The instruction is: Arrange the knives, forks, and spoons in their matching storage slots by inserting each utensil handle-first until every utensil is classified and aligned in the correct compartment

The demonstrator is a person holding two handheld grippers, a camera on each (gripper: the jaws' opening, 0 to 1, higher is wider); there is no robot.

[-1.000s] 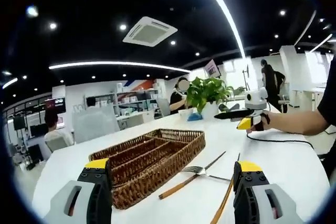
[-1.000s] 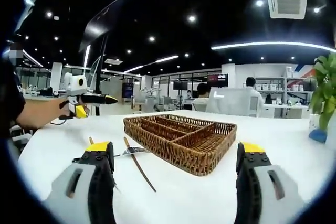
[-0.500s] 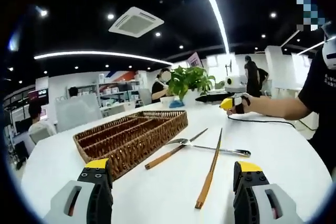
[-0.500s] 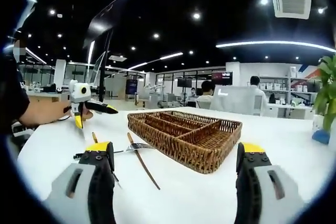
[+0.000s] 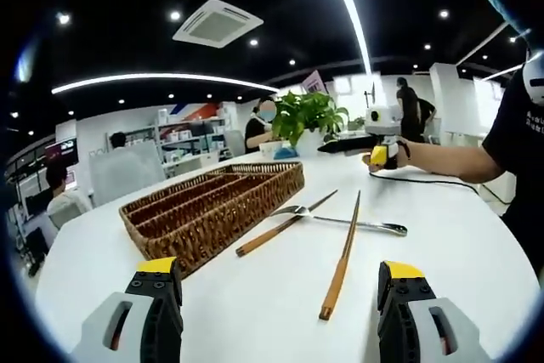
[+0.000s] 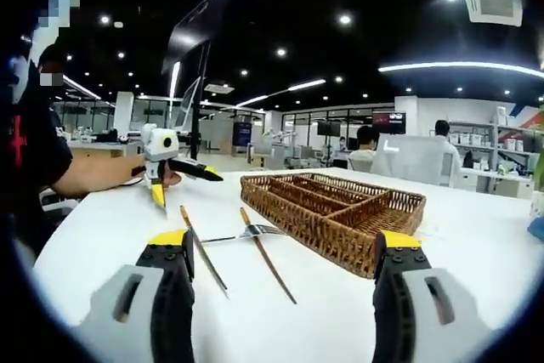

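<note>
Handheld grippers and the person's clothing

Each gripper is built with grey jaw bodies, black inner faces and yellow tips, as seen on the left gripper (image 5: 277, 282) and the right gripper (image 6: 277, 248). A black cable (image 5: 442, 183) is trailed from the right gripper. A black short sleeve (image 5: 523, 129) with white print is worn.
</note>
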